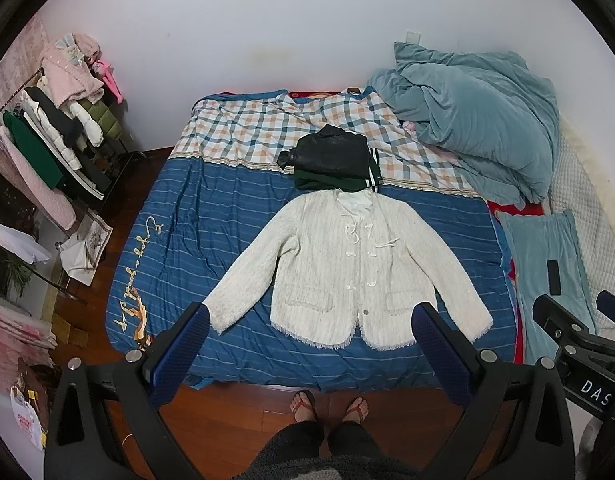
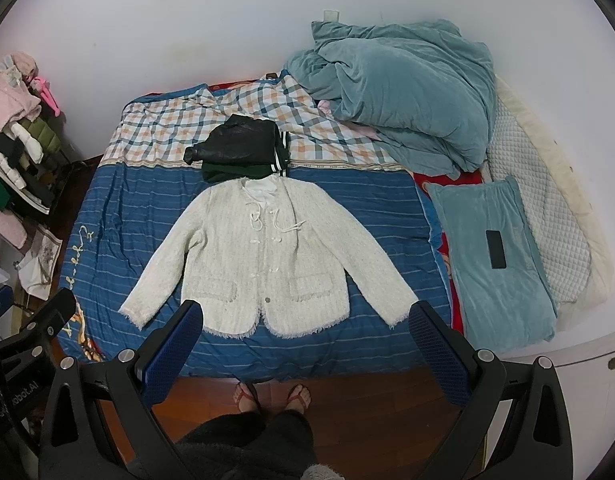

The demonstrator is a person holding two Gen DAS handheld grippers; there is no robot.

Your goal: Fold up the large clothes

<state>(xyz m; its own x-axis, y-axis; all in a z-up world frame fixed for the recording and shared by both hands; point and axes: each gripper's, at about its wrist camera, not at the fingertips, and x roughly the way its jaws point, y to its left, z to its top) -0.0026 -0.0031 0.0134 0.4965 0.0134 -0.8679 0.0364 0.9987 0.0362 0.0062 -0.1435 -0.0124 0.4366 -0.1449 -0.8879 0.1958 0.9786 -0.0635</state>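
Both hand-held grippers, left hand-held gripper and right hand-held gripper, hang wide open and empty above the bed, where the cream jacket lies flat, face-up, sleeves spread, seemingly laid out for folding, its collar just beside already folded dark clothes.

Bare blue striped bedcover lies open on both sides of the cream jacket and along its hem at the near edge of the bed. Just past the collar, touching it, a stack of dark folded clothes blocks the far side. On the right, a heaped teal duvet and a teal pillow carrying a black phone crowd the bed's edge.
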